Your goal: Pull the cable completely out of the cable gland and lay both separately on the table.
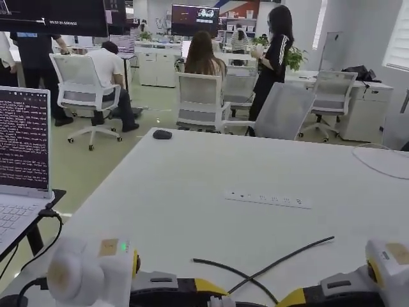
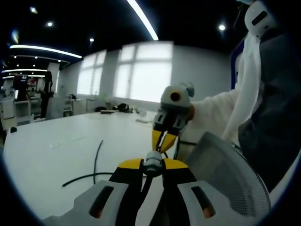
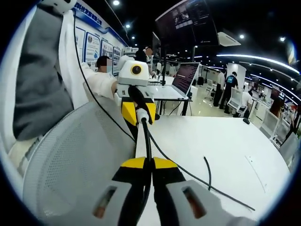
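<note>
White power strip (image 1: 268,199) and black mouse (image 1: 162,134) lie beyond the cable (image 1: 307,250).

free: table (image 1: 179,185) mid | obstacles: cable (image 1: 319,244) near, power strip (image 1: 268,199) beyond, laptop (image 1: 22,147) left

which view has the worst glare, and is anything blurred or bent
Left gripper view: the windows blow out white, and the cable gland between the fingers looks soft. Right gripper view: fisheye bends the table, but the cable is readable. Head view: even light, slightly soft all over.
</note>
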Motion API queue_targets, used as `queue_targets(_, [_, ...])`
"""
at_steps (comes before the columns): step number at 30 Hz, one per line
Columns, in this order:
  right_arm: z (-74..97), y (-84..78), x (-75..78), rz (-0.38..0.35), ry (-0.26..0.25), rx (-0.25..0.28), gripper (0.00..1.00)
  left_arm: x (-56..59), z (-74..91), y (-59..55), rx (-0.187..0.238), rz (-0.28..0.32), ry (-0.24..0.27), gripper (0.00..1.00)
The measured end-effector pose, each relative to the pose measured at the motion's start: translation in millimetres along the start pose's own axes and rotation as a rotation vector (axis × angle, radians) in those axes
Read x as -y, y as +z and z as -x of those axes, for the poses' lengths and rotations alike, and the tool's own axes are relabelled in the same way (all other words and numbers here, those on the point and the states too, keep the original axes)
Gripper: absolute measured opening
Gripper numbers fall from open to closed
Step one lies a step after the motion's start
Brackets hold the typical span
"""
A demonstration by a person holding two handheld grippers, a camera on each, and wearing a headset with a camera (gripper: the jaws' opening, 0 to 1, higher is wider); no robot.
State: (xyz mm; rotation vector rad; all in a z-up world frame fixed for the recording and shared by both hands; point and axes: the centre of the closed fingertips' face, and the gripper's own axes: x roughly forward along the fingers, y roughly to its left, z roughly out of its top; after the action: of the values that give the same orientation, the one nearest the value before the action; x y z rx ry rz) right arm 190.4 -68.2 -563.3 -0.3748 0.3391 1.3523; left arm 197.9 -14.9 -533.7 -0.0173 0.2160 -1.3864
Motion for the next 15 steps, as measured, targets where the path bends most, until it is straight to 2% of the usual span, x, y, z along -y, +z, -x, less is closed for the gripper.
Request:
queue_targets(7, [14.3,-25.5,8.0,-0.041,-0.049,-0.051,0.02,-0.5,0.3,-0.2,-0.001,0.000,0.004,0.16])
queue_targets(10, [19.6,-35.9,11.2,-0.073,-0.071,-0.052,0.02,0.3,-0.8,0.6,0.002,-0.007,0.004,0.16])
queue_targets(15, [21.5,-43.3,8.4,-0.076,-0.074,-0.077,0.02,2.8,-2.0,-0.8,-0.007,-0.014,-0.003,0.16])
